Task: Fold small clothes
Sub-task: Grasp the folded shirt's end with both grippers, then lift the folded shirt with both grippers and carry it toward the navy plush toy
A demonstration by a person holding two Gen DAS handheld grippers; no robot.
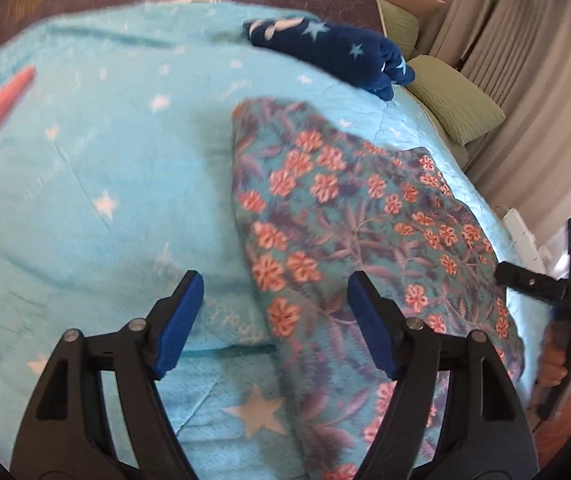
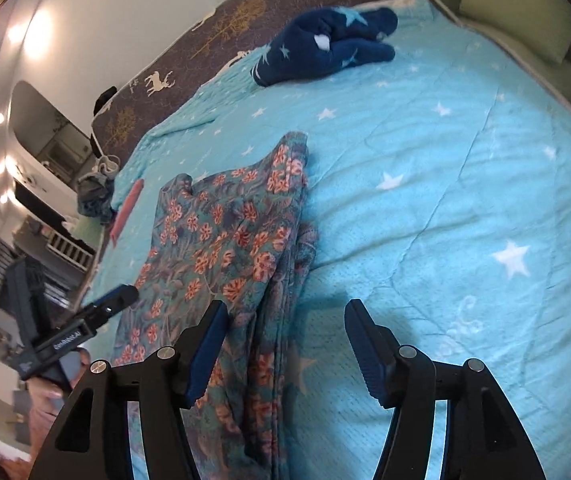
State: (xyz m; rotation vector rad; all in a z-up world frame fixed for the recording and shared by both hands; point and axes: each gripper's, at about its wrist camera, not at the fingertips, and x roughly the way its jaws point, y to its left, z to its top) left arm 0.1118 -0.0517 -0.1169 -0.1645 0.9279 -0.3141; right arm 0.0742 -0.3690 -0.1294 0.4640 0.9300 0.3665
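On near half of turquoise star blanket [image 2: 445, 200]: floral garment [image 2: 225, 240], partly folded, layered edges loose. Far side: dark blue starred garment [image 2: 325, 52], bunched. Left gripper [image 1: 275, 312] and right gripper [image 2: 285, 344], both spread wide, empty, just above cloth. Risk: pinching single layer or blanket, dragging fold open.

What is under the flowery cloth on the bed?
The flowery cloth lies on the light blue star blanket. Its own folded layers show at the edge. Anything beneath its middle is covered.

Starry blue bedspread [image 2: 465, 184], green pillows [image 1: 451, 96] (beside pale curtains [image 1: 541, 92])
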